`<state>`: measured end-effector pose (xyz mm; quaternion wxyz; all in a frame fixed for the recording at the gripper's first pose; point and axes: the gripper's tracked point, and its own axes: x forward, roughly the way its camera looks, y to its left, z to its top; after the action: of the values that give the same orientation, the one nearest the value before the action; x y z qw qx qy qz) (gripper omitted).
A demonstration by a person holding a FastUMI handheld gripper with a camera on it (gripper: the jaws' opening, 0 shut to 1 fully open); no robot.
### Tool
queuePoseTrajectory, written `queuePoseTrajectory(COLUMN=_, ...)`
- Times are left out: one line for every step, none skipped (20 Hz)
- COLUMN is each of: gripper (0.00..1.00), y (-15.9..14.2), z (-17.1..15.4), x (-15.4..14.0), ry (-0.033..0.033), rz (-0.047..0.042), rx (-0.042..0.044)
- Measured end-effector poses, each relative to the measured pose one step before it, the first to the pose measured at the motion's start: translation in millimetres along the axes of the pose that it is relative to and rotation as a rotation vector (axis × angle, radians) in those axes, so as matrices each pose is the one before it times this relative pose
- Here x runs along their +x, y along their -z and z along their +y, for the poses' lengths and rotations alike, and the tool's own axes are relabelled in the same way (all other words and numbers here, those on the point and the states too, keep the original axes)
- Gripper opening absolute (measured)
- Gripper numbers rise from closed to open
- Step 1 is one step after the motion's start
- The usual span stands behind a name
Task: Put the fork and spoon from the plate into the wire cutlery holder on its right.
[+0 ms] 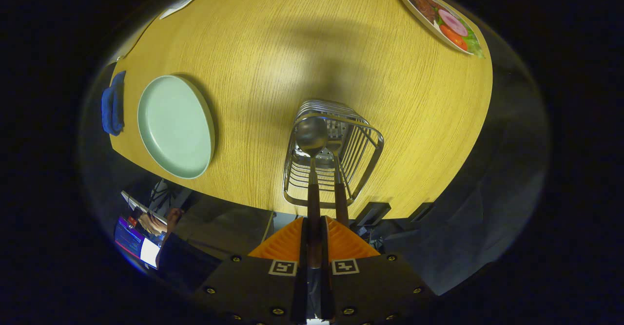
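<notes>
Overhead, claw (313, 232) clenched on wooden-handled spoon (312, 140) (round bowl up) above chrome wire holder (363, 159).

Setting, as I read it from my gripper feed: a staged dining spot inside a recording booth, not a lived-in home.

- Round wood-grain table (273, 71), bare of cloth, laid like a meal setting.
- Pale green plate (175, 127), empty.
- Wire cutlery holder (336, 159), with a spoon (312, 135) and a fork (335, 149) standing in it.
- Printed food mat (441, 20) at the far edge, picturing a meal.
- Blue cloth (113, 103) folded beside the plate.
- Below the table edge, a person's hand (153, 222) by a lit screen (134, 242).
- Dark surround beyond the table.

I cannot tell more of the room.
</notes>
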<state>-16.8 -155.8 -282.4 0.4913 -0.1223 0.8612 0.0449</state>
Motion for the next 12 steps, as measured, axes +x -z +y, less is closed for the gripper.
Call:
queuePoseTrajectory(gripper=0.11, y=-1.15, z=0.76, x=-1.98, ry=-0.0041, rz=-0.02145, rx=0.00201)
queuePoseTrajectory(gripper=0.11, y=-0.8, z=0.89, x=-3.61, ry=-0.00795, rz=-0.02194, rx=-0.00013)
queuePoseTrajectory(gripper=0.11, y=0.14, z=-2.02, x=-4.59, ry=0.00201, rz=-0.0182, rx=-0.00009)
queuePoseTrajectory(gripper=0.12, y=3.45, z=0.33, x=-0.44, ry=-0.00365, rz=-0.01771, rx=0.0048)
queuePoseTrajectory(gripper=0.14, y=1.53, z=1.34, x=-6.19, ry=-0.00987, rz=-0.02079, rx=0.00861)
queuePoseTrajectory(gripper=0.14, y=2.54, z=0.22, x=-6.55, ry=-0.00015, rz=-0.03274, rx=0.011)
queuePoseTrajectory(gripper=0.14, y=0.79, z=-1.17, x=-6.59, ry=0.00269, rz=-0.0383, rx=0.0052)
queuePoseTrajectory(gripper=0.14, y=-3.08, z=2.3, x=-10.01, ry=0.0041, rz=-0.06967, rx=0.00553)
queuePoseTrajectory(gripper=0.14, y=-2.52, z=1.78, x=-8.26, ry=0.00486, rz=-0.07304, rx=-0.00025)
queuePoseTrajectory(gripper=0.14, y=-3.03, z=3.62, x=-11.15, ry=-0.00152, rz=-0.07645, rx=-0.00279)
queuePoseTrajectory(gripper=0.14, y=-1.46, z=6.57, x=-11.97, ry=-0.00461, rz=-0.07951, rx=-0.00326)
queuePoseTrajectory(gripper=0.14, y=-2.11, z=9.88, x=-10.68, ry=-0.01229, rz=-0.08191, rx=0.00407)
